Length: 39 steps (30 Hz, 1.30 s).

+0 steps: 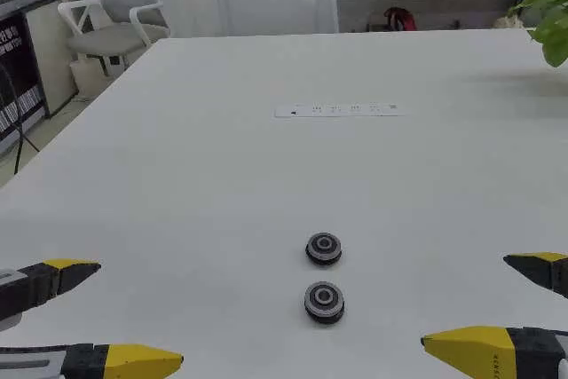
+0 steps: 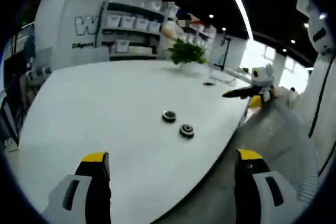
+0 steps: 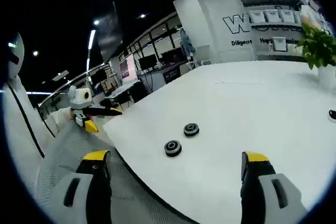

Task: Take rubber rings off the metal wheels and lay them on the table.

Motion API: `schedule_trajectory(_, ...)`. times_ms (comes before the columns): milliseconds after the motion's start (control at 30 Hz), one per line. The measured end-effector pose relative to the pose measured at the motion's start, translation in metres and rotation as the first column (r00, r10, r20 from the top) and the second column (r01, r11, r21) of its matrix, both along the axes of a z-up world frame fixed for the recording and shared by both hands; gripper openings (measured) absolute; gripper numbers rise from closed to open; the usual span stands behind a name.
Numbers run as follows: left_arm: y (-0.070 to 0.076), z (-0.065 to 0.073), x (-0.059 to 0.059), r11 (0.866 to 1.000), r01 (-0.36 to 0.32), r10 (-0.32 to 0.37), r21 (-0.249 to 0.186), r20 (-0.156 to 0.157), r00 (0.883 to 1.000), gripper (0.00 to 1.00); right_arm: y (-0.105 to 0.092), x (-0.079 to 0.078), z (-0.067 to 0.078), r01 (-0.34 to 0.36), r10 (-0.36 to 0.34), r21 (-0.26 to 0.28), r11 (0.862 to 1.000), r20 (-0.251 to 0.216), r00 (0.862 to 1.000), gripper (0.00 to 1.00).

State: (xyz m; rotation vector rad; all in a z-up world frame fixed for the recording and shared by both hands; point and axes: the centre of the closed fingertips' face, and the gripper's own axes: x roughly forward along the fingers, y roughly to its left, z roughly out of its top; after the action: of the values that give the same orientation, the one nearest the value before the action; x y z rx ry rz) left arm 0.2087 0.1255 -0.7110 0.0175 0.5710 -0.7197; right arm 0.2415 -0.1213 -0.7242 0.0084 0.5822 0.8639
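Both tools spread wide, nothing between the jaws. Left tool [image 1: 135, 313] sits low on my left and right tool [image 1: 467, 301] low on my right. They flank the work and are well apart from it, which I read as a ready stance before either commits.

Two metal wheels [image 1: 324, 248] lie flat on the table [image 1: 222, 175], hubs up, one just beyond the other, near but not touching, close to my edge. Dark rubber rings [image 1: 308, 302] look seated on both rims, so I judge nothing is done yet.

Lying flat leaves each rim open all round. One tool will likely have to pin a wheel while the other peels. The smooth top may let a wheel skate.
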Motion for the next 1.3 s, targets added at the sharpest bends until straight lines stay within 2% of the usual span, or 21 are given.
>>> schedule_trajectory(133,0.001,-0.001,0.002,1.0,-0.002,0.002,0.011,-0.004,1.0,1.0,0.005,-0.001,0.007,-0.008,0.007,0.043,0.999,0.013,1.0,1.0)
schedule_trajectory(333,0.0,-0.002,0.0,1.0,0.012,-0.012,0.016,-0.01,1.0,1.0,0.005,-0.001,0.005,-0.018,0.017,0.026,1.0,0.016,1.0,1.0)
schedule_trajectory(433,-0.001,-0.004,-0.001,1.0,0.005,-0.005,0.013,-0.019,1.0,1.0,0.005,-0.003,0.001,-0.029,0.029,-0.003,1.0,0.01,1.0,0.99)
schedule_trajectory(567,0.0,-0.005,-0.003,1.0,0.004,-0.003,0.012,-0.032,0.999,1.0,0.007,-0.001,0.001,-0.028,0.028,0.0,1.0,0.015,0.999,1.0)
schedule_trajectory(833,0.003,-0.009,-0.008,0.998,0.017,-0.014,0.063,-0.049,0.999,1.0,0.006,-0.002,0.0,-0.02,0.02,0.014,1.0,0.002,1.0,0.99)
schedule_trajectory(933,0.004,-0.011,-0.008,0.996,0.025,-0.021,0.084,-0.052,0.998,1.0,0.004,-0.002,-0.002,-0.004,0.005,0.03,1.0,-0.022,1.0,0.98)
schedule_trajectory(1067,0.003,-0.011,-0.009,0.995,0.033,-0.028,0.092,-0.06,0.998,1.0,0.002,0.0,0.001,0.01,-0.01,0.035,0.999,-0.007,1.0,0.99)
schedule_trajectory(1200,-0.003,-0.006,-0.013,0.993,0.066,-0.062,0.101,-0.046,0.997,1.0,0.003,-0.004,-0.006,-0.018,0.017,-0.013,1.0,-0.017,1.0,1.0)
schedule_trajectory(1300,-0.002,-0.005,-0.014,0.992,0.064,-0.06,0.104,-0.042,0.997,1.0,0.001,-0.003,-0.005,-0.013,0.013,-0.02,1.0,-0.006,1.0,0.99)
